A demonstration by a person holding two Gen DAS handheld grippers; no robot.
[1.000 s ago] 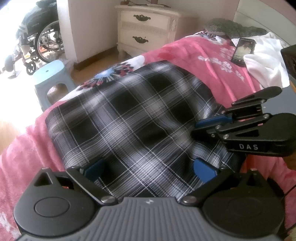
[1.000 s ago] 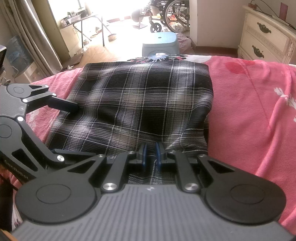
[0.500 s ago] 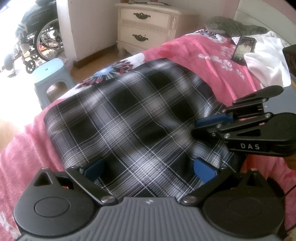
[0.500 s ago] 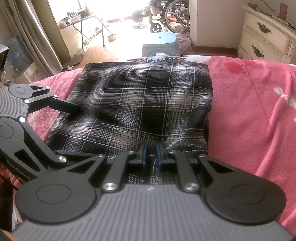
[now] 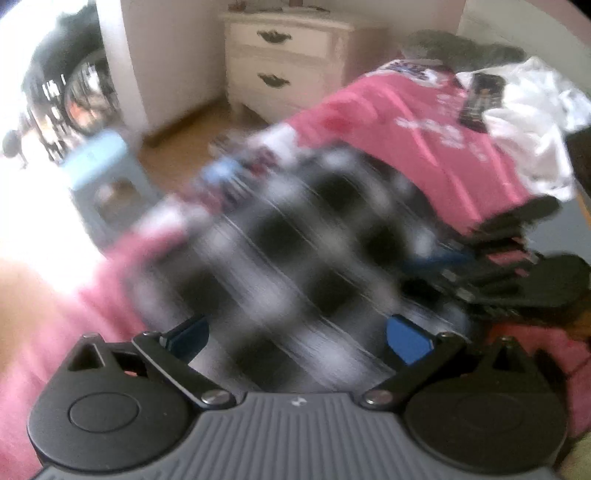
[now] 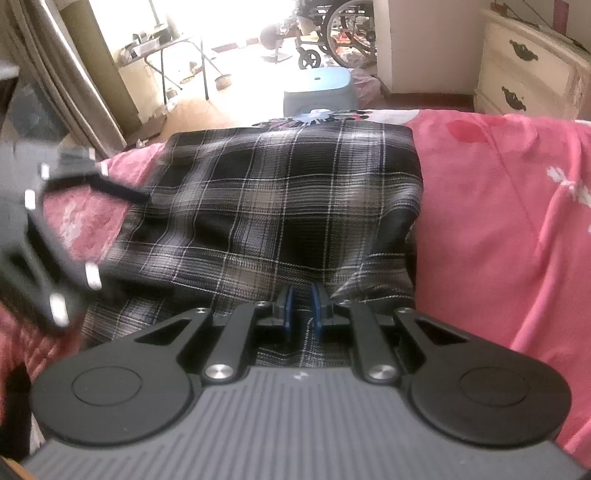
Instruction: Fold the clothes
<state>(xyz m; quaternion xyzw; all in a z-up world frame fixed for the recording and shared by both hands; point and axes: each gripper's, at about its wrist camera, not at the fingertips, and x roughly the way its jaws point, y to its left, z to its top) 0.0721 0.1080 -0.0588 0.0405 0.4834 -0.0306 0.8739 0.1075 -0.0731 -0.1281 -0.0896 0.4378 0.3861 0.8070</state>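
Nearest in the right wrist view, the right claw [image 6: 300,312] has its 2 blue pads [image 6: 286,310] drawn close together on a raised pinch of the plaid garment [image 6: 280,206], clamped on the cloth at its near edge. No brand or lettering on this claw's grey body can be read. In the left wrist view the left claw [image 5: 301,332] stands wide apart, its blue pads [image 5: 406,339] on either side of the plaid cloth [image 5: 295,258] below, with nothing gripped between them; this whole picture is smeared with motion blur, so whether the pads touch the fabric cannot be told.

The garment, black, grey and white check, lies spread on the pink bedspread [image 6: 498,229] of a bed, its far edge folded straight near the foot of the bed and its near edge bunched up at the right claw. The left claw shows blurred at the left edge of the right wrist view [image 6: 48,236], over the garment's left side; the right claw shows blurred at the right of the left wrist view [image 5: 480,266], any marking on it unreadable.

Farther off, a dark phone [image 5: 480,96] lies on white cloth [image 5: 528,122] on the bed. Beyond the bed stand a pale blue stool [image 6: 317,90], a cream chest with 2 drawers [image 6: 524,70] and a wheelchair [image 6: 343,33] in bright light.
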